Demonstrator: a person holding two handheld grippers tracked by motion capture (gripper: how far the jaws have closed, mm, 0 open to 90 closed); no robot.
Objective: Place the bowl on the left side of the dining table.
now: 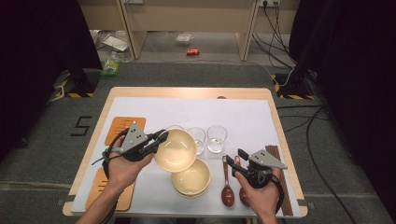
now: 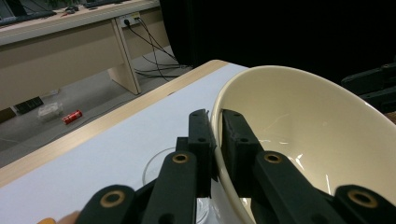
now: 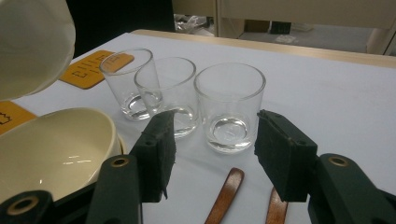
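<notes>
My left gripper (image 1: pixel 159 139) has its jaws pinched on the rim of a cream bowl (image 1: pixel 176 150), one jaw inside the wall and one outside, as the left gripper view shows (image 2: pixel 215 135). I have the bowl (image 2: pixel 308 135) lifted and tilted, its opening turned toward me. Just below and right of it, more bowls (image 1: pixel 191 178) sit stacked on the white mat (image 1: pixel 243 116).

My right gripper (image 1: pixel 235 159) has its jaws spread with nothing between them. It hangs over the handles of two brown spoons (image 1: pixel 227 184), which lie side by side. In the right gripper view the jaws (image 3: pixel 212 144) frame a glass (image 3: pixel 229 106) straight ahead; two more glasses (image 3: pixel 166 91) stand left of it, close together. The stacked bowls (image 3: pixel 56 149) show at that gripper's left, with the lifted bowl (image 3: pixel 32 42) above them. Chopsticks (image 1: pixel 280 179) lie just right of my right hand, and orange coasters (image 1: pixel 123 127) lie beyond and under my left hand.
</notes>
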